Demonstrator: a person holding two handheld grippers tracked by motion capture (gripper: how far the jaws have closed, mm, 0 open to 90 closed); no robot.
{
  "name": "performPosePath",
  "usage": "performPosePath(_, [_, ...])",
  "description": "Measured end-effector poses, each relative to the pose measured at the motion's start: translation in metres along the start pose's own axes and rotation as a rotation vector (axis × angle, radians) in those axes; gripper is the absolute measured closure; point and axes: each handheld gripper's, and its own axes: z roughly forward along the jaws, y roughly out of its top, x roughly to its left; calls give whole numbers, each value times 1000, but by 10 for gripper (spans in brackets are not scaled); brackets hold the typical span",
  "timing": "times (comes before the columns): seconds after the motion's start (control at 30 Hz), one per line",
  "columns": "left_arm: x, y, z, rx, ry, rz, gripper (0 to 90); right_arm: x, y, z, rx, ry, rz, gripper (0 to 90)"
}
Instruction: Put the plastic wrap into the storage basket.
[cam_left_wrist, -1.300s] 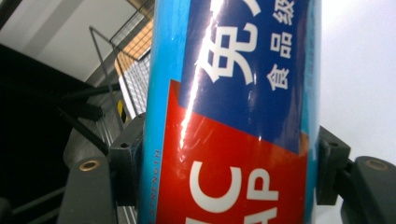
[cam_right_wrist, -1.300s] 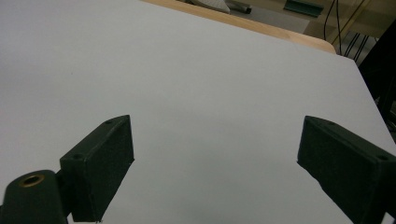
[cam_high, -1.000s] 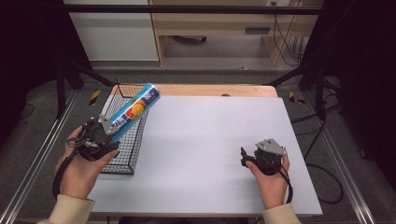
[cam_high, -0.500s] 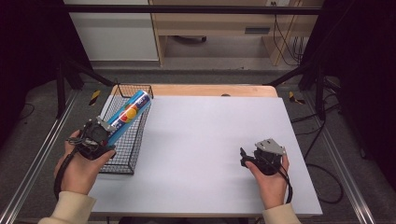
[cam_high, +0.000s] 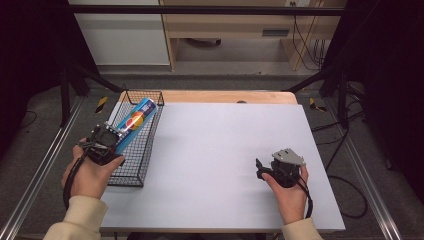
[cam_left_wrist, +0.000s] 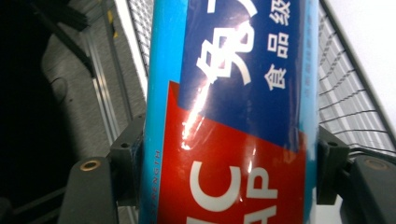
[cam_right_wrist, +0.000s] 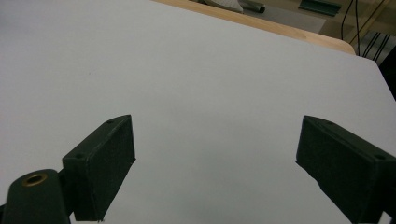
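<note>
The tabletop (cam_high: 220, 150) is a wooden board, its bare wood showing as a strip along the far edge. A large white sheet (cam_high: 215, 170) covers almost all of it. A black wire basket (cam_high: 135, 165) stands on the tabletop at the left edge of the sheet, running from the far corner toward the near side.

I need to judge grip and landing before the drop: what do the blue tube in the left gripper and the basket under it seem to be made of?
The tube looks like a rigid canister in a glossy printed wrap, plastic film or coated card; bright glare streaks cross its label. The left gripper is clamped on it. The basket looks like thin black coated metal wire; you can see through its open grid.
</note>
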Motion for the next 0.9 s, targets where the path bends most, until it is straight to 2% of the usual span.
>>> performPosePath(0.07, [2,0,3,4,-17,-18,313,-1,0,0,4,1,-4,118])
performPosePath(0.3, [2,1,11,35,-14,-24,313,0,0,1,4,4,-1,118])
performPosePath(0.53, [1,3,17,80,-1,-7,313,0,-1,1,8,7,-1,118])
performPosePath(0.67, [1,3,21,94,0,-26,314,0,-1,1,14,11,-4,118])
performPosePath(0.73, [0,5,23,107,-7,-23,314,1,-1,2,16,12,-6,118])
performPosePath(0.83, [-2,9,25,126,12,-7,314,1,-1,2,18,15,-5,118])
performPosePath(0.9, [-1,11,26,132,7,-13,313,1,-1,2,19,18,-5,118])
